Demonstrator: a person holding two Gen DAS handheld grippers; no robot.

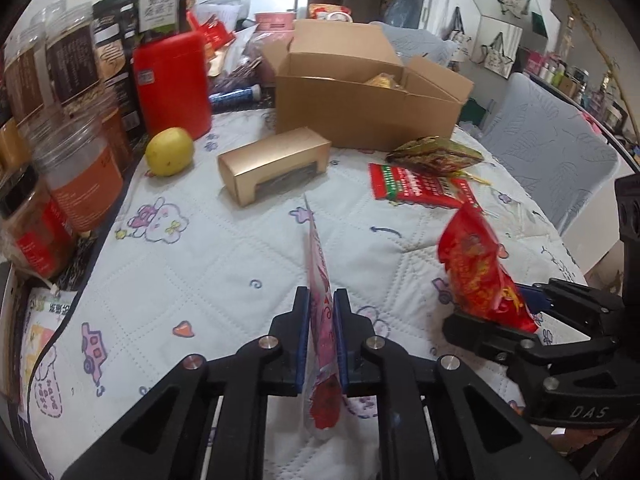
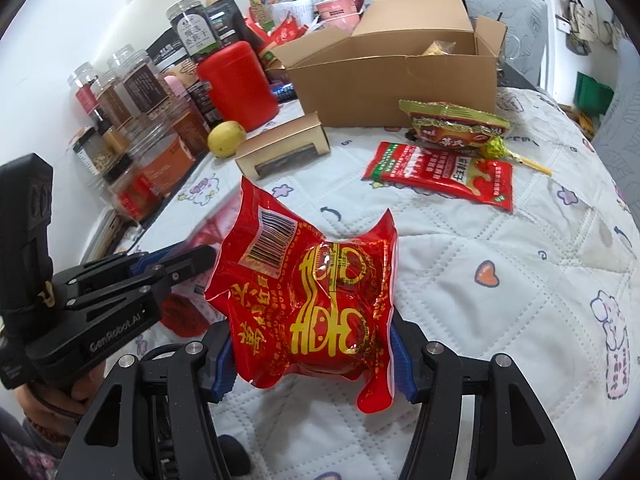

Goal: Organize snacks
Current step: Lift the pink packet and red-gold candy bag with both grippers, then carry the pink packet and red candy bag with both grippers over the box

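Two grippers are loaded, each clamped on one snack bag. The left gripper (image 1: 322, 336) has its jaws pressed nearly together on a thin pink bag (image 1: 320, 280), held edge-on so that its long axis runs straight out from the fingers toward the cardboard box (image 1: 360, 116). The right gripper (image 2: 312, 360) grips a puffy red bag (image 2: 316, 304) across its width, jaws set moderately apart, with the barcode corner standing up and away from the pads. Both bags appear lifted off the quilted tablecloth (image 2: 500, 240). The open box stands ahead of both grippers, toward the far edge of the table; a yellow packet already lies inside it. The deciding relation is that the box opening lies forward and above the level of the fingers, so each bag must probably rise over the near wall before release. Both grippers point forward and down, side by side; which one is nearer the box cannot be told. Between them and the box lie a gold carton (image 1: 276, 164) and two flat snack packets (image 2: 440, 168), which a low approach could disturb.
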